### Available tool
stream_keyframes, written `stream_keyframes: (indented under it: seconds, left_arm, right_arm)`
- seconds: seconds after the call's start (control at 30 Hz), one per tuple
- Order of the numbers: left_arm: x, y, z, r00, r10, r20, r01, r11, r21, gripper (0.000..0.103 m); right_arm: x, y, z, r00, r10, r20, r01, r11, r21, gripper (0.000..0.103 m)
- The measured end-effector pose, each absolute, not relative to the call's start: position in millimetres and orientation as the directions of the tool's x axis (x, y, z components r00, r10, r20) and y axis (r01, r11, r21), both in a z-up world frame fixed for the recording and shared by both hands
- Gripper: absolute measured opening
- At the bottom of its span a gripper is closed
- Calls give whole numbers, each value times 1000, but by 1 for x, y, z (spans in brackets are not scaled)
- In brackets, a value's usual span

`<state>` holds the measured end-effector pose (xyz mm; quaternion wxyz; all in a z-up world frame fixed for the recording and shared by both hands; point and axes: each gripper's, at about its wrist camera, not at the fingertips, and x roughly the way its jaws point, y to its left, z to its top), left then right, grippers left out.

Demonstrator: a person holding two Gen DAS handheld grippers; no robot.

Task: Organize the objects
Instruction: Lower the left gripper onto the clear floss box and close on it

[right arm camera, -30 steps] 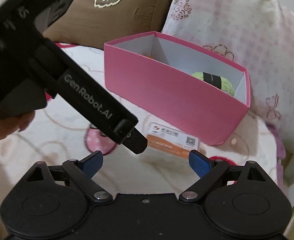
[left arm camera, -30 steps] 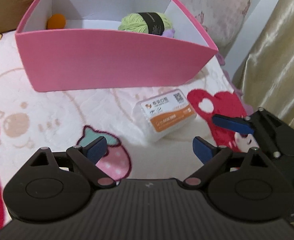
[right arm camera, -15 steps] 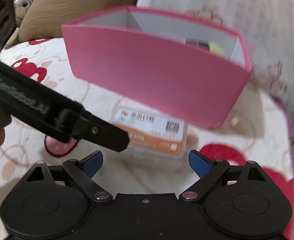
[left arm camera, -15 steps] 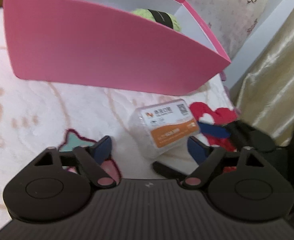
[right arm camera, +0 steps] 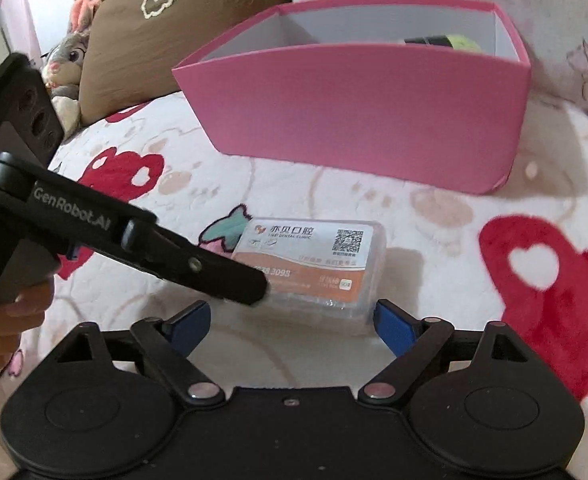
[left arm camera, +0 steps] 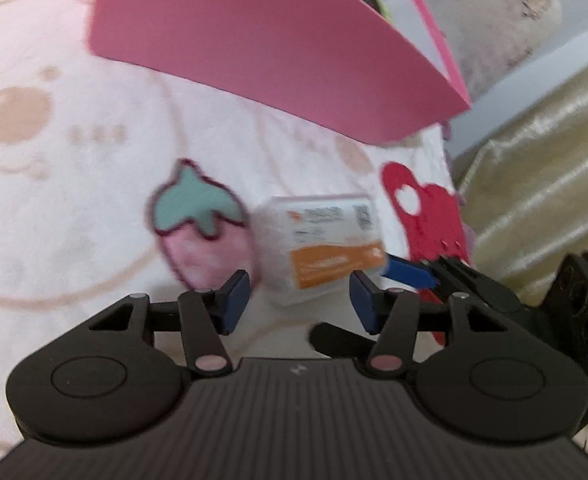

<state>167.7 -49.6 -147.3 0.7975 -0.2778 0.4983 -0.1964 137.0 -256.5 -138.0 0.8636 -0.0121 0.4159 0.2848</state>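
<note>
Partly done, judging by the layout: some things already inside the pink box (right arm camera: 373, 120), 1 clear plastic case (right arm camera: 313, 268) left outside it on the bedspread (right arm camera: 433, 216). Inside the box, visible over the rim from the right wrist view, a green yarn ball with a dark band (right arm camera: 449, 42); rest of the interior hidden by the near wall. White inner walls, open top, standing upright well beyond the case, with pillows behind.

Case lying flat on the bedspread, near a printed strawberry (left arm camera: 202, 232), label up: white and orange, with a QR code. Apparently next in line for the box.

Left tool (left arm camera: 299, 304) closing at this moment, blue pads either side of the near end of the case, not yet pressing on it in the blurred left wrist view. Black arm of the same tool crossing in front of the case's left end in the right wrist view, held by a hand (right arm camera: 2, 320) at the left edge.

Right tool (right arm camera: 290, 326) spread wide, pads just short of the case's near edge, gripping nothing.

Remaining, as a judgement: closing on the case, lifting it, setting it in the box.
</note>
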Motion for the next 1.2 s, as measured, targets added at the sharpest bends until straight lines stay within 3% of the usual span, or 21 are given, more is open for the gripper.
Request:
stream_keyframes:
  seconds: [0.1,0.2,0.27,0.63,0.93,1.2]
  left_arm:
    - [174,-41,-148,469,-568,-677,9,769,-639,60]
    - [179,-44,-155,478,-570,-669,3,762,-647,55]
    - [180,-49,-157,481,-586,-652,18,750,-661,43]
    - [175,-63,-149,448,-555,-701,18,789,-614,44]
    - [172,-68,-150,462,-540,-704,49,808,-587,50]
    - [171,-66,-141,474,-551,-687,81,804,-589,46]
  right_arm:
    - [139,-259,-138,503,475,-722,-456,856,245,94]
    - [140,-256,-136,491,481,-726,-425,860,282,95]
    - [141,-247,-135,491,465,-737,-425,866,264,98]
    - [143,-220,-148,507,291,-812,-366,925,103,98]
    - [138,-227,-143,525,305,-794,-373,922,107,93]
    - [133,-227,-139,561,303,-770,-366,926,98,93]
